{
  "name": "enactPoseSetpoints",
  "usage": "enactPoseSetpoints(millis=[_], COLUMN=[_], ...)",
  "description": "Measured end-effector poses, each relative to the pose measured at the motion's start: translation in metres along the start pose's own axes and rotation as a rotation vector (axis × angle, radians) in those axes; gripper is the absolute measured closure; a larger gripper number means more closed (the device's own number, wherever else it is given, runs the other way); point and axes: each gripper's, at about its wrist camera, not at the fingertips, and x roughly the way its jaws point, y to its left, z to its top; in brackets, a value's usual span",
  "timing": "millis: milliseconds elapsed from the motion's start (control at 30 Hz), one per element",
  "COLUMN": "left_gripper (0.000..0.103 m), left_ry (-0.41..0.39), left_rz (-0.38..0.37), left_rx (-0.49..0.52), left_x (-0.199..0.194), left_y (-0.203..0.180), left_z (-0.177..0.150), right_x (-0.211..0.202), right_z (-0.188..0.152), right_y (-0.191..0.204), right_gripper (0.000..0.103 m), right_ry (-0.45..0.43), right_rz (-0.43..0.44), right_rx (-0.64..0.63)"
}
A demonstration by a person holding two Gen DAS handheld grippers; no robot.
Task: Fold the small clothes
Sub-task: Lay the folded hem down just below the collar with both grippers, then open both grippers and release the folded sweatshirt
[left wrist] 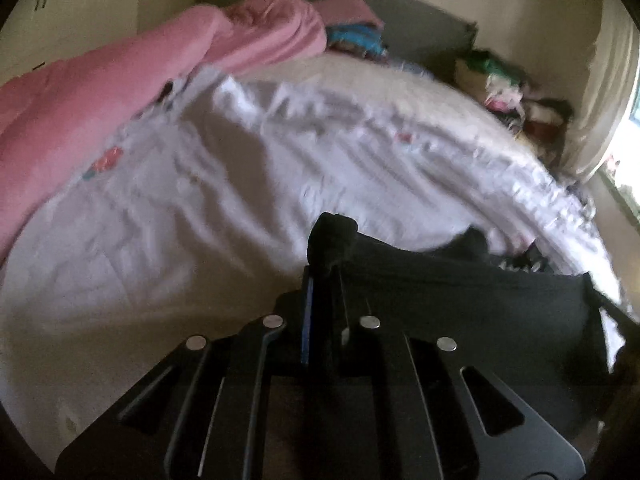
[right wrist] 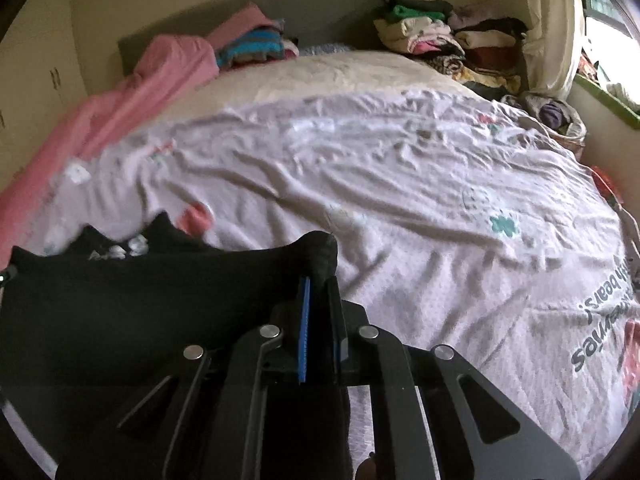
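**Black garment held stretched between both grippers, low over the bed**

Left wrist view: left gripper [left wrist: 326,256] has its jaws closed on one corner of the black garment [left wrist: 460,292], cloth bunched above the tips. The garment runs off to the right, taut along the top edge, hanging just above the bed sheet [left wrist: 180,208]. To do the step well, my read: keep both corners level and the edge tight, lay it flat on open sheet before folding. Pink blanket [left wrist: 72,108] lies along the left side, well apart from the garment.

Right wrist view: right gripper [right wrist: 320,276] also closed on the other corner of the same garment [right wrist: 120,300], which spreads left. Sheet [right wrist: 400,184] ahead is wrinkled but free of items. Folded clothes piles [right wrist: 448,36] sit at the far headboard end, striped stack [right wrist: 252,46] near the pink blanket [right wrist: 160,68]. Nothing blocks the drop spot; wrinkles may bunch the cloth.
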Motion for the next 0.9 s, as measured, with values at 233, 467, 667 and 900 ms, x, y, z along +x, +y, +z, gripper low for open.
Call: enactPoseSetpoints(millis=[233,467,667,900], left_gripper=[0.095,0.080,0.063,0.043], left_ry=[0.021,0.009,-0.016,-0.012], left_rz=[0.018,0.043,0.048,0.000], left_rx=[0.020,0.047,0.092,0.106], left_x=[0.008,-0.017,-0.047,-0.072], left_y=[-0.002,-0.010,-0.022,-0.041], left_z=[-0.011,-0.016,-0.022,-0.036], right_x=[0.005,-0.030,-0.062,-0.091], right_z=[-0.011,-0.020,-0.038,-0.063], right_y=[-0.002,-0.009,0.005,0.034], right_gripper=[0.082,0.059,0.055,0.045], right_ry=[0.023,-0.023,-0.047,-0.033], right_rz=[-0.034,0.012,0.043,0.116], right_rx=[0.007,0.038,-0.017,-0.106])
